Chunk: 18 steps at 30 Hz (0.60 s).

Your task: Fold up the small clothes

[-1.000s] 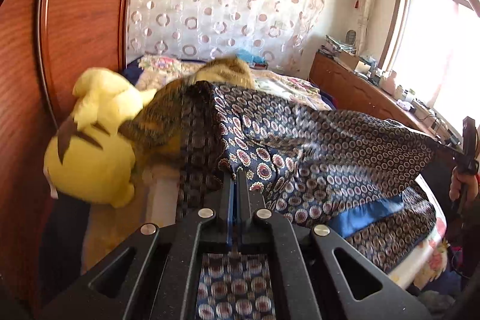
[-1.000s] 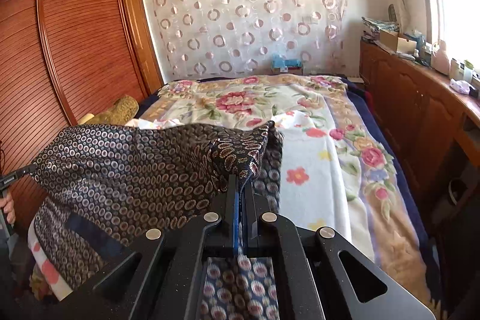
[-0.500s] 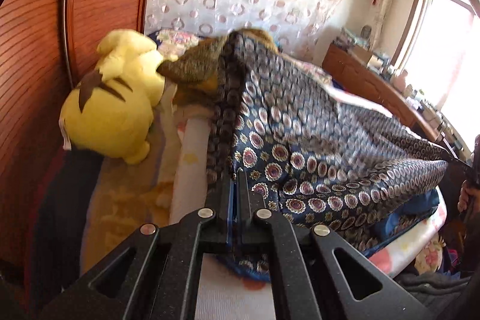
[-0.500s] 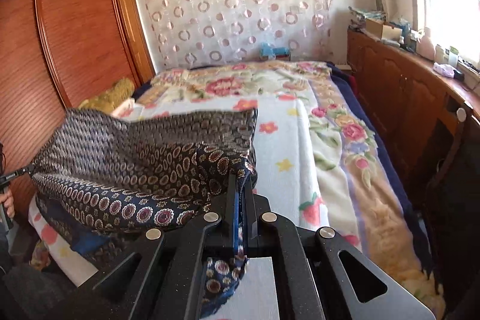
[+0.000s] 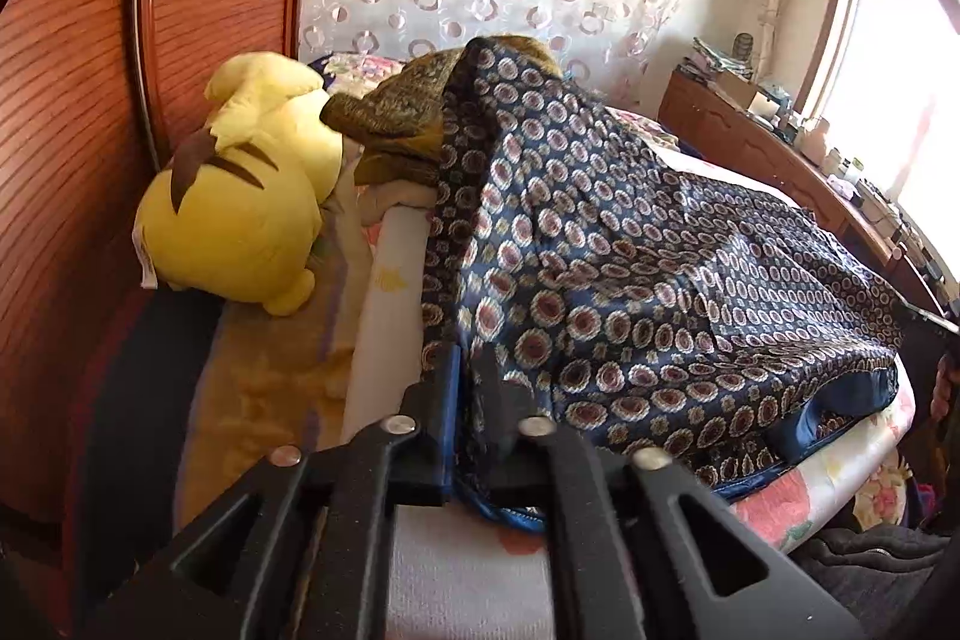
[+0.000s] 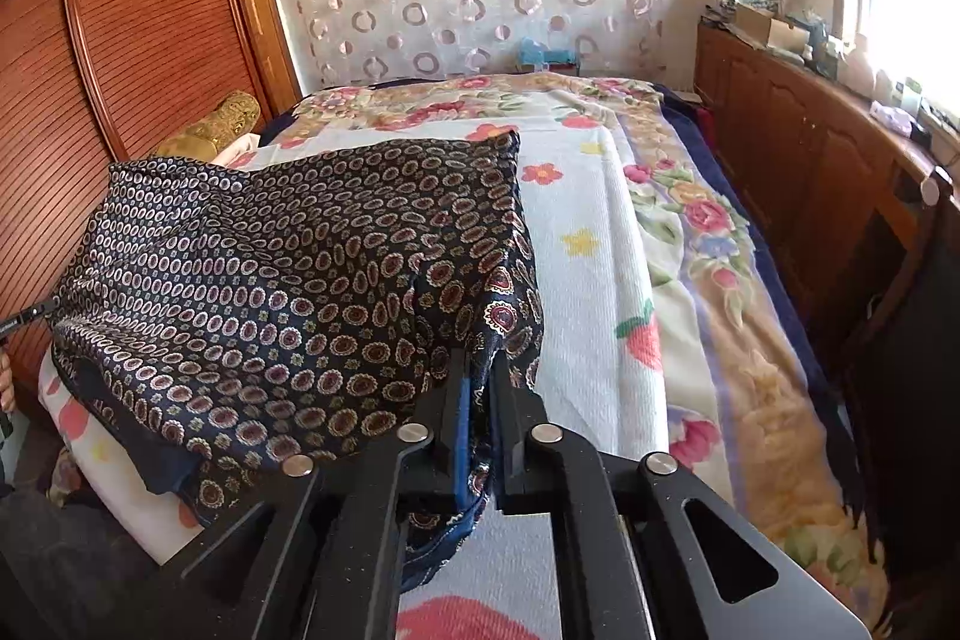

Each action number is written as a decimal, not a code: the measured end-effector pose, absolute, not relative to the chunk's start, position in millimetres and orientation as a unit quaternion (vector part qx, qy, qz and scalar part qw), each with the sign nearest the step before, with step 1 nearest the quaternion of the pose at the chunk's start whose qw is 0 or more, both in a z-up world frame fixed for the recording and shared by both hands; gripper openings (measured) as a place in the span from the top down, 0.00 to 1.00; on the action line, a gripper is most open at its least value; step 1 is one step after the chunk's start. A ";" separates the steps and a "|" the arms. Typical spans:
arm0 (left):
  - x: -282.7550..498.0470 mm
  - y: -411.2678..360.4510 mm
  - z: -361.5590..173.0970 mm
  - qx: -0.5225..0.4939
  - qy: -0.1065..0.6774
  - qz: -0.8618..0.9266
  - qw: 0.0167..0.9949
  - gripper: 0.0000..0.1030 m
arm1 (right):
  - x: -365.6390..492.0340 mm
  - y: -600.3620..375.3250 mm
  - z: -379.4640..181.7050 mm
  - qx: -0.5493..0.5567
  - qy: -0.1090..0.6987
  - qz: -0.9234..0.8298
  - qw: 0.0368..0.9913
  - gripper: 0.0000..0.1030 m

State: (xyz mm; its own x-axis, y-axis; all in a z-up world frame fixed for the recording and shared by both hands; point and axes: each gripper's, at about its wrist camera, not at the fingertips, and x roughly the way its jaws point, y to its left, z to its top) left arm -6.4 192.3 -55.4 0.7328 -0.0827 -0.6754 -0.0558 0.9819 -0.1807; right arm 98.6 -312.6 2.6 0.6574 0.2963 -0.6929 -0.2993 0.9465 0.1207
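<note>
The dark patterned garment lies folded over near the front edge of the bed. The left gripper has just been opening its jaws; the cloth corner sits between them, no longer pressed. The right gripper has also been opening, its corner loose in the gap. A yellow plush toy rests at the bed's left edge.

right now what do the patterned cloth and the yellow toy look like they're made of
Patterned cloth: thin woven fabric, probably silk or satin-like synthetic; it drapes in soft folds with a slight sheen and a plain blue border.
Yellow toy: stuffed plush, matte and fuzzy-looking, with rounded padded shapes and brown stitched-on stripes.
</note>
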 end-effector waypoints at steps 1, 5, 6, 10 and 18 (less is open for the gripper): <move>-7.0 190.9 -53.8 -0.091 0.363 -0.005 0.927 0.74 | 97.0 -312.1 4.9 -0.008 0.377 0.163 0.912 0.82; -7.9 188.5 -48.5 -0.081 0.352 -0.004 0.932 0.51 | 92.5 -304.7 14.8 -0.031 0.357 0.161 0.920 0.72; -8.1 187.3 -47.1 -0.081 0.350 -0.002 0.933 0.41 | 90.5 -302.9 17.3 -0.034 0.355 0.162 0.920 0.70; -5.8 185.0 -50.6 -0.081 0.354 -0.002 0.932 0.33 | 93.6 -289.7 24.6 -0.053 0.342 0.169 0.923 0.58; -1.6 180.1 -65.2 -0.082 0.369 0.009 0.926 0.33 | 183.2 -271.1 27.0 -0.061 0.351 0.169 0.919 0.57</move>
State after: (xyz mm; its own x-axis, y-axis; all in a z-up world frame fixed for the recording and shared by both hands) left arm -1.6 180.1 -65.2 0.7275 -0.0433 -0.6847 -0.0774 0.9865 -0.1446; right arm 183.2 -271.1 27.0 0.6961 0.2682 -0.6659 -0.3541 0.9352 0.0066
